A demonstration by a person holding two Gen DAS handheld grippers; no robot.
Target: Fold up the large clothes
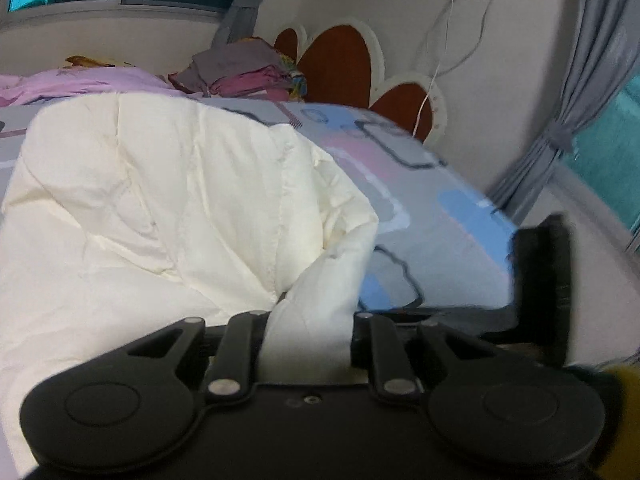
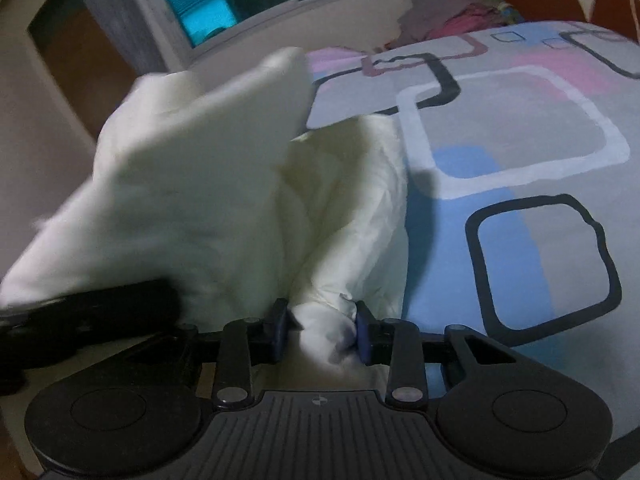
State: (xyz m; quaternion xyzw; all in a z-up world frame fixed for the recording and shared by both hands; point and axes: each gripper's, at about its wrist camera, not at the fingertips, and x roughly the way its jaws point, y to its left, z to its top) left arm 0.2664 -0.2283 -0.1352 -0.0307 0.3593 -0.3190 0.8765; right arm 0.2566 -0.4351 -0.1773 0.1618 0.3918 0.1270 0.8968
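Note:
A large cream-white quilted garment [image 1: 160, 200] lies bunched on the bed. My left gripper [image 1: 310, 320] is shut on a fold of its edge, which rises into the jaws; the fingertips are hidden by the cloth. In the right wrist view the same white garment [image 2: 192, 184] is lifted and blurred. My right gripper [image 2: 322, 320] is shut on a bunched corner of it between the blue pads [image 2: 280, 326]. The other gripper shows as a dark blur in the left wrist view [image 1: 544, 272] and in the right wrist view [image 2: 88, 312].
The bed has a grey, blue and pink patterned sheet [image 2: 520, 140]. A pile of folded clothes [image 1: 240, 68] sits by the heart-shaped headboard [image 1: 336, 60]. A pink blanket [image 1: 80, 80] lies far left. Curtains [image 1: 580, 100] and windows line the walls.

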